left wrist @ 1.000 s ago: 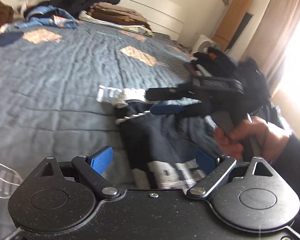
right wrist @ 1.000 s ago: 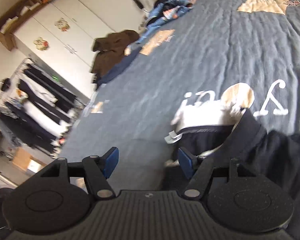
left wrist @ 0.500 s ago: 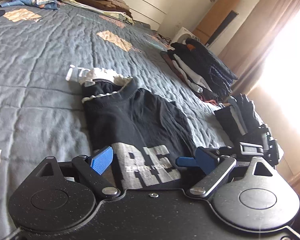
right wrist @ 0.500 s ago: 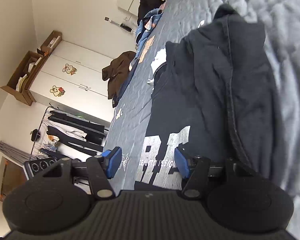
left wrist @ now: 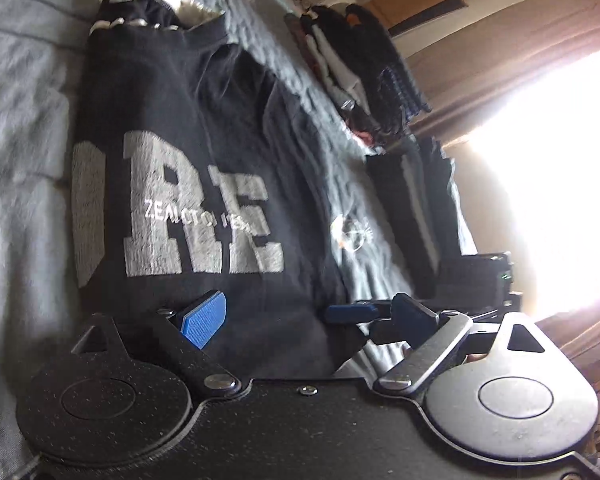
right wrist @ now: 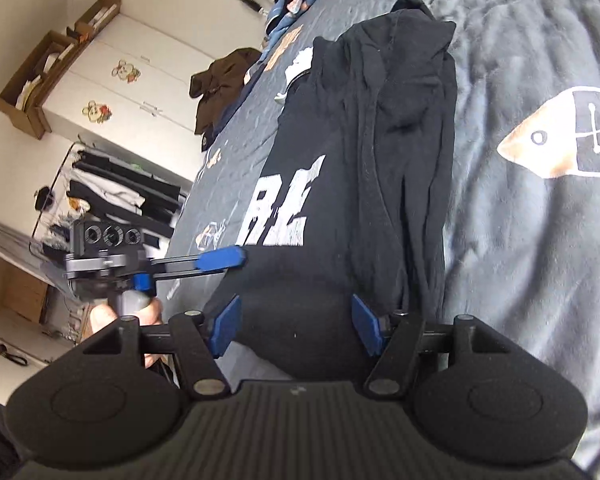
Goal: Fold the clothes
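Grey bedspread | black sweatshirt hem between both grippers' jaws | jaws apart, nothing clamped

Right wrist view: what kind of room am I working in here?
Most likely a bedroom. The black shirt lies on a bed with a grey quilt, white wardrobe doors stand along the wall, and dark clothes hang on a rack below them.

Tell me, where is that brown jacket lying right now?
In the right wrist view, the brown jacket lies at the bed's far left edge, before the white wardrobe, beyond the black shirt.
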`<state>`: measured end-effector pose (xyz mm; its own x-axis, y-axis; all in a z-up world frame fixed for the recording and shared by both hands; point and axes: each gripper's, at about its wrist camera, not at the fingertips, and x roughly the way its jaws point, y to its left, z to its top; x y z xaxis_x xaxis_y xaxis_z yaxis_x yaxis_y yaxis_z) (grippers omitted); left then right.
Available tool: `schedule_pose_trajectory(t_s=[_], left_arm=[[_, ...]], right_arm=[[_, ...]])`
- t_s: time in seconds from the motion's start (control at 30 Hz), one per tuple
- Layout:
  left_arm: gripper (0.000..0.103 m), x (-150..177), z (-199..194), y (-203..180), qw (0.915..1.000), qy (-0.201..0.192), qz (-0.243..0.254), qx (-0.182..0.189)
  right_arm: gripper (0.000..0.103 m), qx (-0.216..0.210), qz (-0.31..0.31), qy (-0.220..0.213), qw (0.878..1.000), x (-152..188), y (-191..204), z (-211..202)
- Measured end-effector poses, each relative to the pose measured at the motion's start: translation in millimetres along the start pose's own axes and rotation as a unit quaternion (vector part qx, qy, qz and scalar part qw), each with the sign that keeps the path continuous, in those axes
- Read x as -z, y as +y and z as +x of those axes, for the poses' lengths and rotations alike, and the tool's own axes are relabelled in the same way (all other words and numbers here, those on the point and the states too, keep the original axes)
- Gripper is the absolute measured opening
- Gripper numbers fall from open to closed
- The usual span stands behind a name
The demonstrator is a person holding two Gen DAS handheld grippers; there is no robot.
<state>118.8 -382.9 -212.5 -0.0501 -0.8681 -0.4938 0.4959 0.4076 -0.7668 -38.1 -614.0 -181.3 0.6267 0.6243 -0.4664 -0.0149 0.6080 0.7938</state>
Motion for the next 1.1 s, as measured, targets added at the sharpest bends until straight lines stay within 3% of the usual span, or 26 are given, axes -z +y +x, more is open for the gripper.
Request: schedule_pose_trajectory(t_s=[0.23,0.37,0.5,0.6,0.7,0.73,0.83,0.9,0.93,1.1], left_arm=[[0.089,16,-5,-13,0.9984,0.022,0.021,-0.048],[0.089,26,-17,-25,0.9965,0.019,0.028,-0.076],[0.089,18,-37,-49,0.9953,-0.016,0.043,-0.085],[0.089,-5,-46,-82,0.9872,-0.047,0.105,-0.111],[0.090,-37,-40,-120,0.9667,-0.063,0.196,-0.152],[0.090,-47,-29,-131,0.9563,-0.056,0.237,-0.161],[0.090,-73,8,-158,0.9146,-0.029,0.356,-0.189],[0.089,-86,40,-168,0.8793,-0.004,0.430,-0.205],[0.088,-94,53,-169,0.8706,0.008,0.446,-0.207],[0.077,-128,119,-148,0.8521,0.088,0.478,-0.195]], right_arm=[[0.061,0.019,-0.048,0.038,0.998,4,7,-9],[0.061,0.014,-0.041,0.036,0.998,1,4,-16],[0.063,0.022,-0.018,-0.012,1.000,-4,4,-32],[0.067,0.049,0.004,-0.069,0.996,-7,1,-45],[0.068,0.076,0.023,-0.116,0.990,-9,-3,-54],[0.069,0.086,0.025,-0.128,0.988,-9,-4,-56],[0.069,0.097,0.034,-0.172,0.980,-18,-5,-61],[0.070,0.101,0.041,-0.195,0.975,-26,-6,-66],[0.070,0.105,0.043,-0.203,0.973,-30,-7,-68],[0.073,0.120,0.044,-0.244,0.961,-50,-7,-84]])
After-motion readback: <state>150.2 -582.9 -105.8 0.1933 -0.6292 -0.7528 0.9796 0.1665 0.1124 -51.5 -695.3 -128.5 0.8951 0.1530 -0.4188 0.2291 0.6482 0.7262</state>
